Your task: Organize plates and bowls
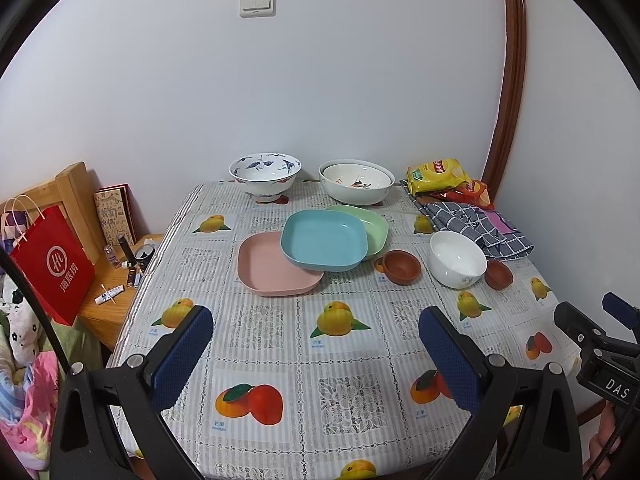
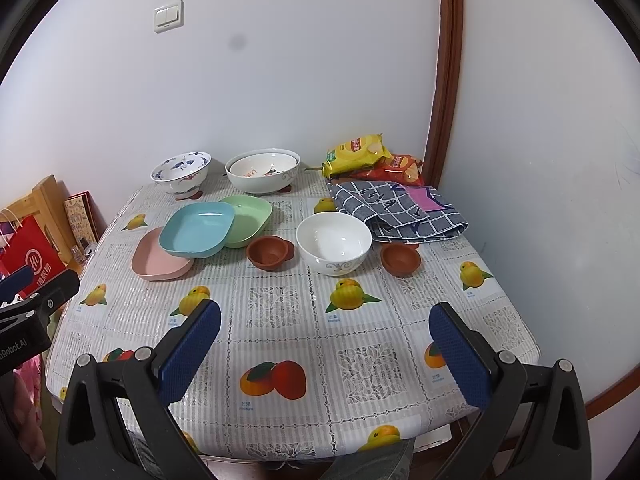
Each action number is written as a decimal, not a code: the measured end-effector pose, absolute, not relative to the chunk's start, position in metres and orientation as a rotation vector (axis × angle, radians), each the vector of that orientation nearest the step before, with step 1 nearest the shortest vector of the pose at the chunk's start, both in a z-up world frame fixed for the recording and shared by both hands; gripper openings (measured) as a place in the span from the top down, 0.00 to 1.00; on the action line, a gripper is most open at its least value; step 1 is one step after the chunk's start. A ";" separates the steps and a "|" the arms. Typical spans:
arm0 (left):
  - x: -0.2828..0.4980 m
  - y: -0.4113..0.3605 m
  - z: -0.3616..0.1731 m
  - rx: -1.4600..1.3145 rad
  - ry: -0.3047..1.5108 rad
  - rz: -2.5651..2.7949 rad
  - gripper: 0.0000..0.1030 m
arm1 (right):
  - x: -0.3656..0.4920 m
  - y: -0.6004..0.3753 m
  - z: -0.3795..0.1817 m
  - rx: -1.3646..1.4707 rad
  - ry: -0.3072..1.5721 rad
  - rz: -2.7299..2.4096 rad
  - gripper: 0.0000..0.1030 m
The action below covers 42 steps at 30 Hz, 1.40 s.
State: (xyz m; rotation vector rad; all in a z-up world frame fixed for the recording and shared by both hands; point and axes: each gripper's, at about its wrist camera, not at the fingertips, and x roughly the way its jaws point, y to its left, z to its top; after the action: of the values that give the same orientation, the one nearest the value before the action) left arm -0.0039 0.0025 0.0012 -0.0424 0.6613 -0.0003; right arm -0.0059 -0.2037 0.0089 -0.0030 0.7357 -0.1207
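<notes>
The right hand-held gripper [image 1: 616, 312] reads "DAS"; the left hand-held gripper [image 2: 16, 284], seemingly "nRobot.AI".

I saw the table [image 2: 280, 320], fruit-print cloth, carrying plates [image 2: 198, 236], bowls [image 2: 334, 244], snack bags [image 2: 356, 152], a checked towel [image 2: 400, 212].

Crisp bags [image 2: 356, 152], checked cloth [image 2: 404, 216]
</notes>
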 end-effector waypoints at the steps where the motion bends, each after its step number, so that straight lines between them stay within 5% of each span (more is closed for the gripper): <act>1: -0.004 0.002 0.001 -0.042 0.662 0.000 0.00 | -0.006 -0.204 0.009 -0.002 0.735 -0.120 0.01; 42: 0.047 0.008 0.013 -0.015 0.708 0.001 0.00 | 0.034 -0.204 0.022 0.018 0.731 -0.099 0.01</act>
State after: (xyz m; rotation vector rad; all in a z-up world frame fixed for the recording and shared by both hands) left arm 0.0469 0.0082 0.0134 -0.0153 0.7078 0.0014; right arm 0.0340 -0.2037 0.0217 0.0176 0.7309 -0.0986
